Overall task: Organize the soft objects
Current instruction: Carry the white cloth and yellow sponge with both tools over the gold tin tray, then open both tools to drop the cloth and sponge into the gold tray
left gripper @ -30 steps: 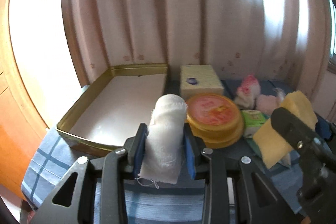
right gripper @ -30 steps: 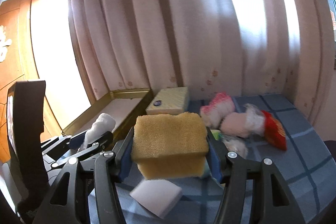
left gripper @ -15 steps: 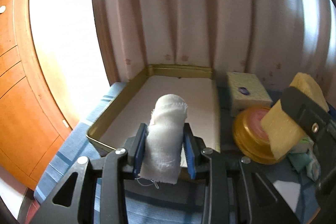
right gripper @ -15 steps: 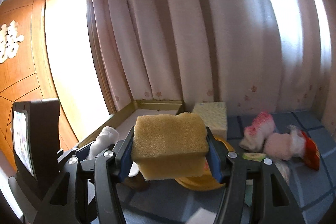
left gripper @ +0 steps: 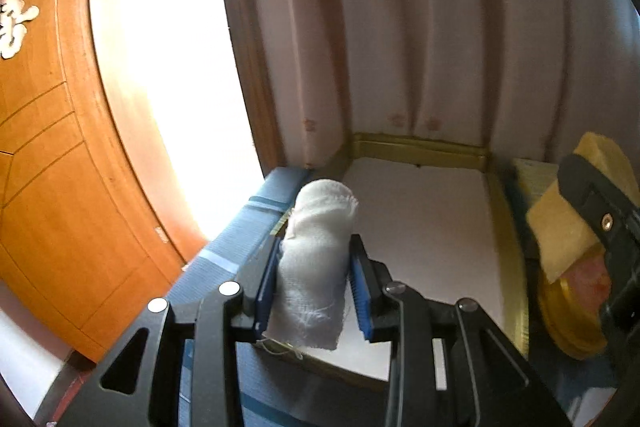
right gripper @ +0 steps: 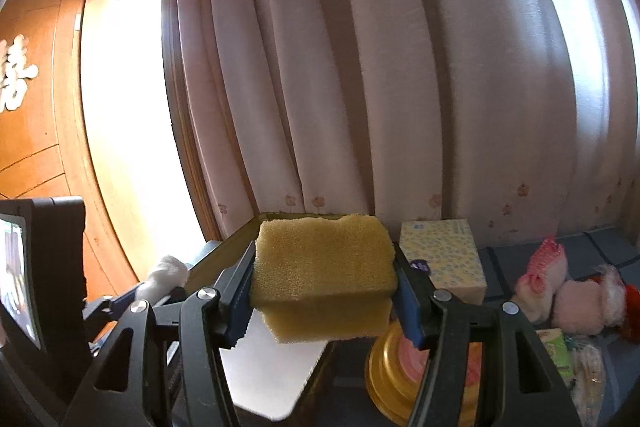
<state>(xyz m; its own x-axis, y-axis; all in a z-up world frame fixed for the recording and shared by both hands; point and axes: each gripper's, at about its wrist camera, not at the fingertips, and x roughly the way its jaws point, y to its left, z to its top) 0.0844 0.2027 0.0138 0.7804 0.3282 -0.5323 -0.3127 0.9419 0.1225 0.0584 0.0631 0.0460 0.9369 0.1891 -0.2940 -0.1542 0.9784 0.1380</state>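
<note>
Gauze roll [left gripper: 316, 259] stands upright between the blue pads [left gripper: 360, 291] of the left gripper [left gripper: 314, 287], clamped at mid-height so that its rounded top rises past the fingertips and its frayed lower end hangs below them. Sponge [right gripper: 324, 275], a yellow block, sits crosswise in the right gripper [right gripper: 324, 301], both pads pressing its short ends; the foam bulges slightly above and below the jaws, which suggests a grip firm enough to carry but not to crush. Each piece is held clear of the surface, apparently for transport. Just ahead of and below the left jaws lies the gold tray [left gripper: 420, 149], its pale floor bare; the roll overlaps the tray's near-left corner. Ahead of the right jaws, the same tray lies below and to the left, a round tin [right gripper: 400, 367] below and to the right, a tissue box [right gripper: 444, 259] beyond. Plush toys [right gripper: 560, 291] rest on the blue cloth [right gripper: 608, 239] far right, probably still to be sorted.
</note>
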